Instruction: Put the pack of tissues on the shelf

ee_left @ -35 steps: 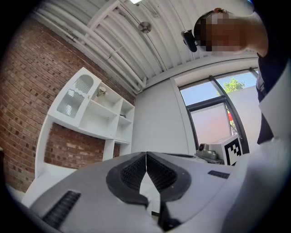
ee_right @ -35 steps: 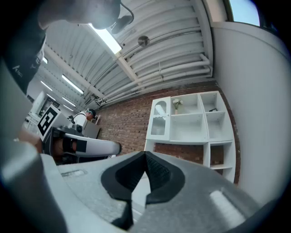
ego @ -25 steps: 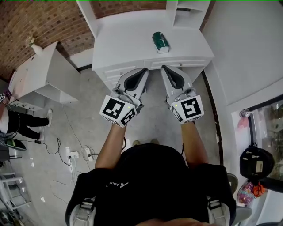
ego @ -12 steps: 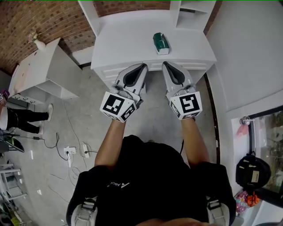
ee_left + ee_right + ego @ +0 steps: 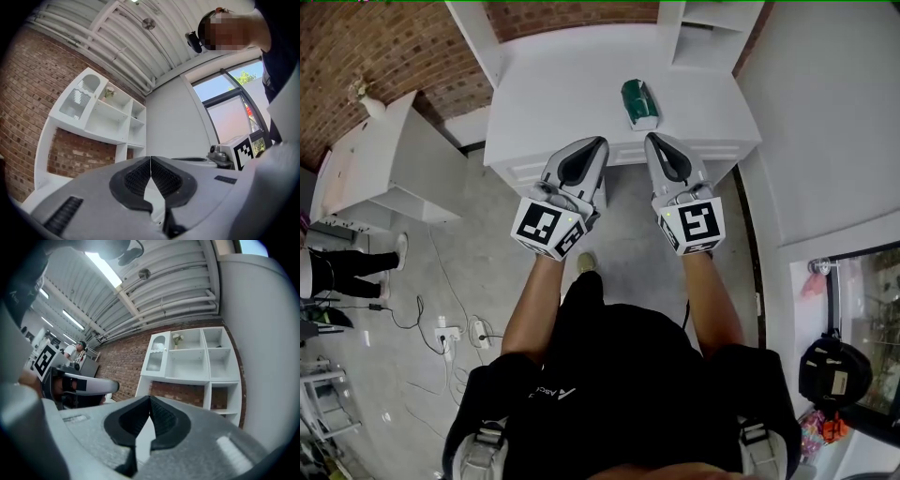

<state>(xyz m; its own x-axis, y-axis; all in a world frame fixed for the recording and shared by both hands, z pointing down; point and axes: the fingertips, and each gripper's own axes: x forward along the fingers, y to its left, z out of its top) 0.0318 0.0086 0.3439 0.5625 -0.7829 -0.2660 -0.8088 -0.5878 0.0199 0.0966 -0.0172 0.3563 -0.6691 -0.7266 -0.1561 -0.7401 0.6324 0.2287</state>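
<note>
Both hands were out in front of me, side by side above the grey floor (image 5: 469,234), right at the front edge of the white counter (image 5: 553,94). My left tongs (image 5: 598,142) were closed, the ribbed black pads (image 5: 133,178) meeting along one thin line with nothing caught between them. My right tongs (image 5: 651,139) were closed just the same, tips together and empty. Each carried its white cube with black square markers, the left cube (image 5: 548,228) and the right cube (image 5: 692,225) sitting close to my forearms. And there was the pack of tissues (image 5: 638,101), a small green pack with a pale end, lying on the counter toward its back right part. It sat just beyond the tip of my right tongs, clear of them and touched by neither pair. Behind it rose the white shelf unit (image 5: 701,33) with open compartments, backed by the red brick wall (image 5: 384,47). In the right gripper view those compartments stacked up ahead, with a small plant-like sprig (image 5: 176,339) in one of the top ones. A lower white cabinet (image 5: 384,159) stood off to the left. Down on the floor to my left lay a white power strip (image 5: 455,330) with dark cables. At the far left edge somebody's legs in dark trousers (image 5: 342,267) showed.
</note>
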